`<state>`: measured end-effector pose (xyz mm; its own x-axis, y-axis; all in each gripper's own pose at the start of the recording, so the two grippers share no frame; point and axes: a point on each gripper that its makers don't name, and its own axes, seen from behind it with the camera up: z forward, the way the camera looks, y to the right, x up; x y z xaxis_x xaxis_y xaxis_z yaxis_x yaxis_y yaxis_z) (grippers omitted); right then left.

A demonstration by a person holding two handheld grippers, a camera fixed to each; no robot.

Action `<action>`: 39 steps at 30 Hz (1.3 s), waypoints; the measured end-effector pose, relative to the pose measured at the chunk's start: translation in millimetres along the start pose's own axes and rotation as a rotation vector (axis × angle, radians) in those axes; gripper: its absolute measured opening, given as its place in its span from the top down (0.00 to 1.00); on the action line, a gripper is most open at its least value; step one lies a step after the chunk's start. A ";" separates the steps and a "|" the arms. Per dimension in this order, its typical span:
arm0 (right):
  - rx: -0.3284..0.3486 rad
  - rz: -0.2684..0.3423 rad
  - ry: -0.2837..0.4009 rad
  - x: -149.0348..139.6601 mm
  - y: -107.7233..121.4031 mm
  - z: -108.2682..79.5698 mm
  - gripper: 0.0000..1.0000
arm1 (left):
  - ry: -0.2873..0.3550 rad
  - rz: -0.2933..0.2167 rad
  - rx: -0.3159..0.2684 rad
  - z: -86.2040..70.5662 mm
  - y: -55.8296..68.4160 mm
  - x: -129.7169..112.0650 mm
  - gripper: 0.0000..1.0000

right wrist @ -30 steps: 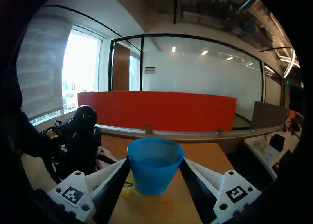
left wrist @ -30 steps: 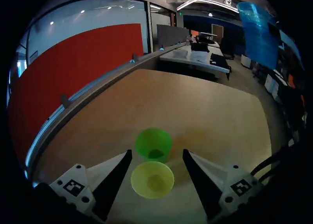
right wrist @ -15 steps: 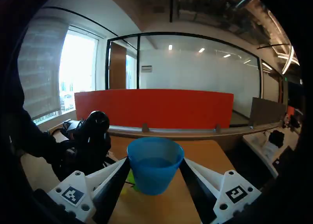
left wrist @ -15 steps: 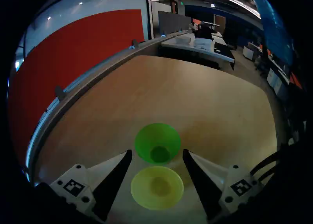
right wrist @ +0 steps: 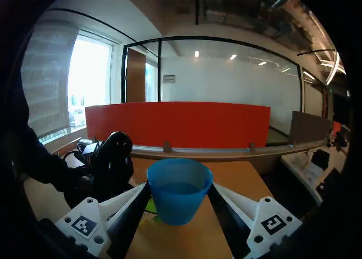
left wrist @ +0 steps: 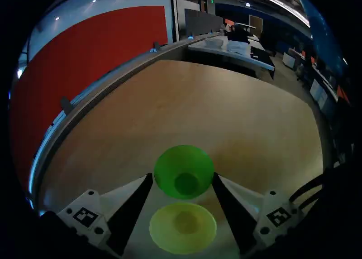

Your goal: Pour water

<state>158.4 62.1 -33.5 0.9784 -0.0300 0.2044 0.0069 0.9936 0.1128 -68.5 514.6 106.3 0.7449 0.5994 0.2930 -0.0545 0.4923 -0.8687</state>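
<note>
since left gripper (left wrist: 181, 175), jaws released, advanced to straddle the green plastic cup (left wrist: 183, 170) at 12 o'clock, right gripper (right wrist: 179, 184), clenching the blue plastic cup (right wrist: 179, 193), seems ready to pour.

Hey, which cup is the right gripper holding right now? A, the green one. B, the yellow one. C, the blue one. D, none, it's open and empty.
C: the right gripper has both fingers pressed on the blue cup, while the green cup and yellow cup stand on the table.
</note>
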 end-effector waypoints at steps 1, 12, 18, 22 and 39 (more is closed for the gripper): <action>0.000 0.001 0.000 -0.4 0.6 0.5 0.10 | -0.003 0.001 -0.001 1.2 0.3 -0.3 0.04; -0.002 0.006 -0.003 -3.0 4.3 2.9 0.10 | -0.019 0.033 0.001 11.0 3.3 -2.7 0.04; -0.005 0.008 -0.002 -3.4 6.7 3.3 0.10 | -0.021 0.045 0.010 13.0 2.8 -4.1 0.07; -0.005 0.008 -0.003 -3.9 6.7 3.9 0.10 | -0.017 0.048 0.003 11.5 5.2 -3.0 0.12; -0.001 0.004 0.006 0.6 5.3 3.6 0.10 | 0.083 0.020 -0.008 -13.3 6.9 22.6 0.14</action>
<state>158.3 67.0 -29.2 0.9796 -0.0258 0.1994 0.0035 0.9938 0.1115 -43.2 523.1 101.6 0.7966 0.5540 0.2419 -0.0648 0.4761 -0.8770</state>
